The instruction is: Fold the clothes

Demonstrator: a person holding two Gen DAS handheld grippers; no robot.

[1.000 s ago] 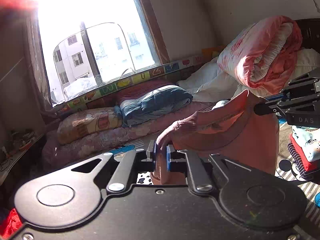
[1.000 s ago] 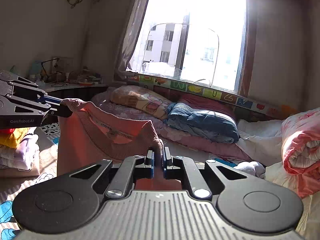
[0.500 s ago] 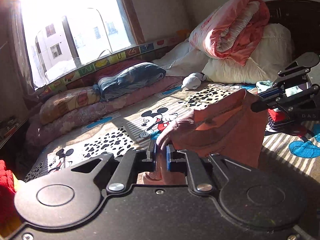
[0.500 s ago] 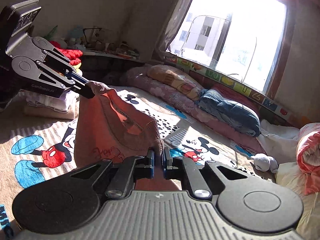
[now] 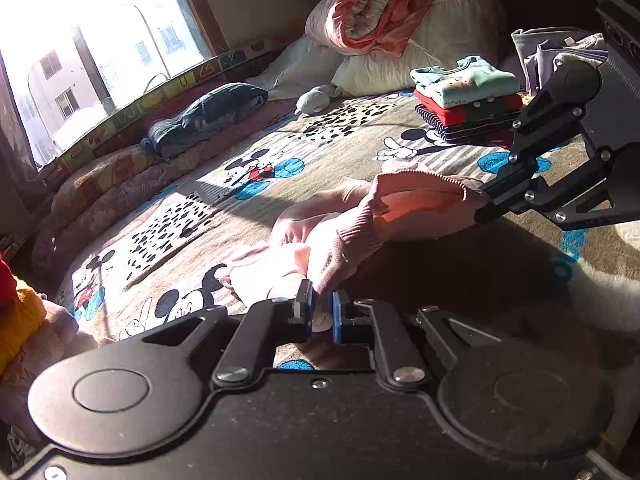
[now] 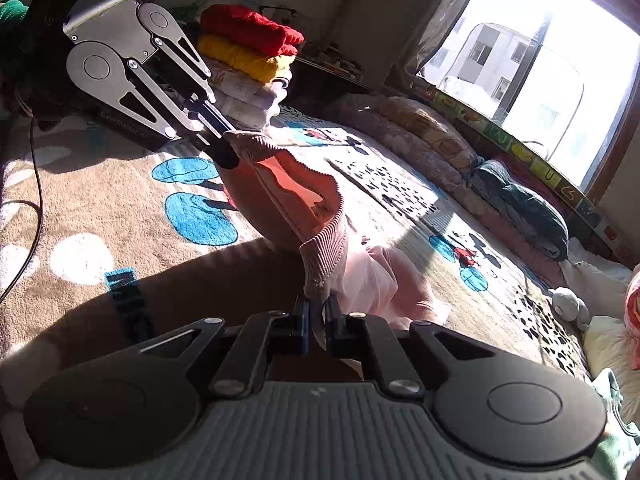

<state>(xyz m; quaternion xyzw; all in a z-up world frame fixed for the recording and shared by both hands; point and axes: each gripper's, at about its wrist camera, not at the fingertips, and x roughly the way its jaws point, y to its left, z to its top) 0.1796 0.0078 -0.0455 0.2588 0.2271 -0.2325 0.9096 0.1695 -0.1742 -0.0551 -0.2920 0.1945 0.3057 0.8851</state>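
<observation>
i have the pink top point(image 5: 320, 236) pinched at two spots along its ribbed edge: my left gripper point(image 5: 322, 314) has its jaws clamped on the fabric close to the lens, and my right gripper point(image 6: 316, 316) has its jaws clamped on the same edge further along. the ribbed edge hangs between the two grips, while the rest of the garment lies bunched on the bed point(image 5: 208, 216), on the cartoon-print blanket.

by my judgement the step in hand is laying the top out flat for a fold. to do it well i should keep both grips level and draw them apart until the edge between them is taut, so the body lies out smooth rather than rumpled. the lower part is crumpled in a heap, so a slow drag toward me across the blanket should let it spread. the blanket looks fuzzy and may catch the knit, so i would lift a little if it bunches. a folded stack point(image 5: 468, 100) sits well apart, by the pillows.
</observation>
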